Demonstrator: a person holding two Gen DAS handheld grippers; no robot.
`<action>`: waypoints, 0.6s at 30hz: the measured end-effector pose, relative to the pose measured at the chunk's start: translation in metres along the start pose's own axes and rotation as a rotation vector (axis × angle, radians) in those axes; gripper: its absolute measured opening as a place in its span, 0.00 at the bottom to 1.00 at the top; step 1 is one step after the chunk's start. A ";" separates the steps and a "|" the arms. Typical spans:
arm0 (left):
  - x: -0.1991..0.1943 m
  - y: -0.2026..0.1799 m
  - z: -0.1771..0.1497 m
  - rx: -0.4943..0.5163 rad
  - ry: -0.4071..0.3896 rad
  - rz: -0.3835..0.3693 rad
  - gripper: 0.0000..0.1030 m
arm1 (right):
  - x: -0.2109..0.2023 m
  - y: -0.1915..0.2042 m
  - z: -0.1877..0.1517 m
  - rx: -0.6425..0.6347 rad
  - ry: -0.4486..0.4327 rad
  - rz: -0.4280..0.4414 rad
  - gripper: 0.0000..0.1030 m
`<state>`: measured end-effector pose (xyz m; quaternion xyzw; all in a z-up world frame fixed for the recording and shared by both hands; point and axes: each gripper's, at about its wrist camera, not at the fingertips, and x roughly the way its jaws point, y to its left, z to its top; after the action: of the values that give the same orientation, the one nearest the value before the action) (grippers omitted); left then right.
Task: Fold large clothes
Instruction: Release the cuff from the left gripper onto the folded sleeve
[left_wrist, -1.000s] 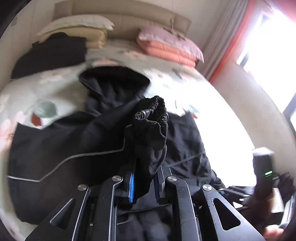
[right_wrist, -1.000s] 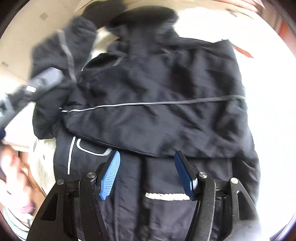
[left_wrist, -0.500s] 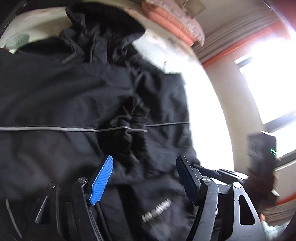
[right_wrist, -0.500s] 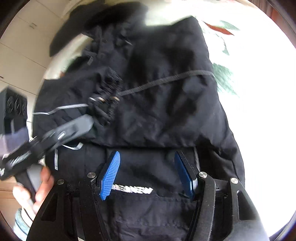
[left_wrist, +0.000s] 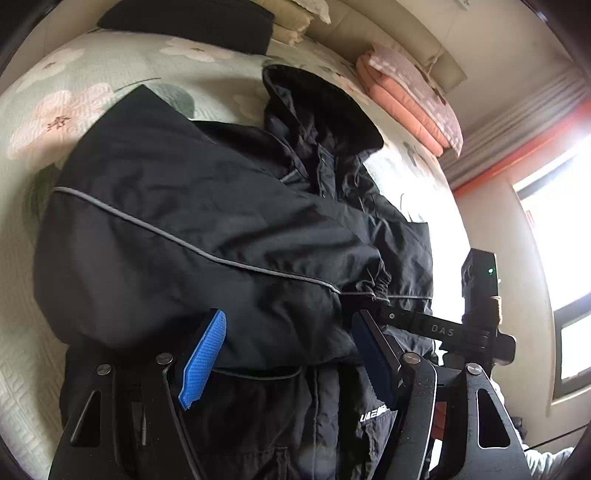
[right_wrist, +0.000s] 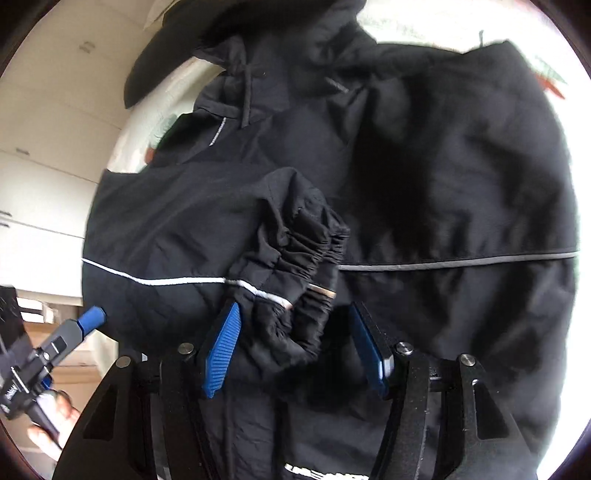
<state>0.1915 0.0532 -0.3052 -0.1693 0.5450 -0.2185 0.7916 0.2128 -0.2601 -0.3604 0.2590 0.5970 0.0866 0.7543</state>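
A large black hooded jacket (left_wrist: 207, 221) with grey reflective piping lies on the bed, its sleeves folded across the chest. Its hood (left_wrist: 325, 99) points toward the pillows. My left gripper (left_wrist: 291, 354) is open and empty just above the jacket's lower front. My right gripper (right_wrist: 295, 347) is open, hovering over the elastic sleeve cuff (right_wrist: 299, 251), which lies on the chest between the jaws without being clamped. The right gripper also shows in the left wrist view (left_wrist: 436, 328), and the left gripper in the right wrist view (right_wrist: 70, 339).
The bed has a pale floral quilt (left_wrist: 66, 103). Pink folded pillows (left_wrist: 410, 96) and a black folded garment (left_wrist: 192, 18) sit at the headboard. A bright window (left_wrist: 554, 206) lies to the right. White cupboards (right_wrist: 44, 147) stand left of the bed.
My left gripper let go of the sleeve cuff, which now lies across the jacket's chest, and opened. Both grippers drew back toward the jacket's lower part.
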 end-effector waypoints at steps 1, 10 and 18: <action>-0.001 0.001 0.001 0.001 0.000 0.011 0.70 | -0.004 0.003 0.000 -0.001 -0.010 0.010 0.34; 0.007 0.002 0.027 0.041 -0.022 0.127 0.70 | -0.126 0.006 -0.004 -0.046 -0.275 -0.235 0.24; 0.094 -0.002 0.011 0.201 0.123 0.329 0.73 | -0.035 -0.065 -0.009 0.028 -0.118 -0.395 0.30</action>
<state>0.2310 0.0024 -0.3743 0.0158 0.5881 -0.1493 0.7947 0.1835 -0.3282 -0.3640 0.1520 0.5923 -0.0867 0.7865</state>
